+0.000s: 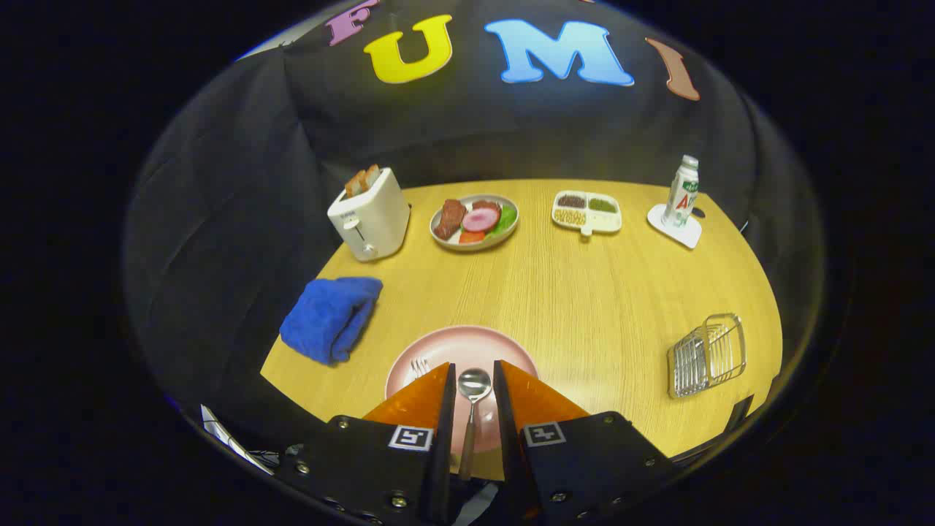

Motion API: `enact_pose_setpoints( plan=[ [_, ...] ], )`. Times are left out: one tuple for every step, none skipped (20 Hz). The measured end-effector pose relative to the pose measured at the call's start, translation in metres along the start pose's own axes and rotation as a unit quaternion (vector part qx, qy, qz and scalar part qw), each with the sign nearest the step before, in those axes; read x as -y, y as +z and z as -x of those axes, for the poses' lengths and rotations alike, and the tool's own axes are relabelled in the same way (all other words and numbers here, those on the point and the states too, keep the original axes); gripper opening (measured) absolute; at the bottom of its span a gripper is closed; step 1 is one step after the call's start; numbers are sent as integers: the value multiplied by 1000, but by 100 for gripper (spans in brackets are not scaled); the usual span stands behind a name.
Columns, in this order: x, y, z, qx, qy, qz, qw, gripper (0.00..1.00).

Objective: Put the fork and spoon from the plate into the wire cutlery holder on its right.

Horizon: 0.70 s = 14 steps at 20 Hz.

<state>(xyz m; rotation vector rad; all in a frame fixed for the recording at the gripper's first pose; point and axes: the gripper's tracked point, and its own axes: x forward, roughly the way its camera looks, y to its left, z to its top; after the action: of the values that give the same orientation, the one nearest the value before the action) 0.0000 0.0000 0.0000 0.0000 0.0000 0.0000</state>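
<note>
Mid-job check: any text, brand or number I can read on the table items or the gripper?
Bottle: label print too small and blurred to read.
Gripper: square coded tags, patterns only, no words; jaws open, either side of the spoon on the plate.
Nothing else carries readable text.

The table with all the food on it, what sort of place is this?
Probably a mock breakfast table in a recording booth: a toaster, a pink plate with a spoon between the open hand-held gripper's fingers, and black cloth walls.
</note>
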Motion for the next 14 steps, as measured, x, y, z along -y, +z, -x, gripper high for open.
enact_pose_setpoints(
  plan=[
    [4,15,6,31,-9,8,999,31],
    [10,29,12,61,-24,17,998,31],
    [14,41,20,89,-38,27,995,31],
    [19,52,28,114,-52,35,992,31],
    [21,60,35,133,-63,39,988,31],
    [26,69,41,153,-76,43,984,31],
    [31,75,46,166,-88,44,981,31],
    [35,82,52,182,-98,44,977,30],
    [38,87,56,193,-108,41,974,30],
    [42,91,60,201,-115,37,972,31],
    [46,96,66,213,-124,32,969,31],
    [50,101,69,222,-131,27,966,31],
    [52,104,72,227,-134,22,964,31],
    [53,103,72,228,-137,18,964,31]
  ],
)
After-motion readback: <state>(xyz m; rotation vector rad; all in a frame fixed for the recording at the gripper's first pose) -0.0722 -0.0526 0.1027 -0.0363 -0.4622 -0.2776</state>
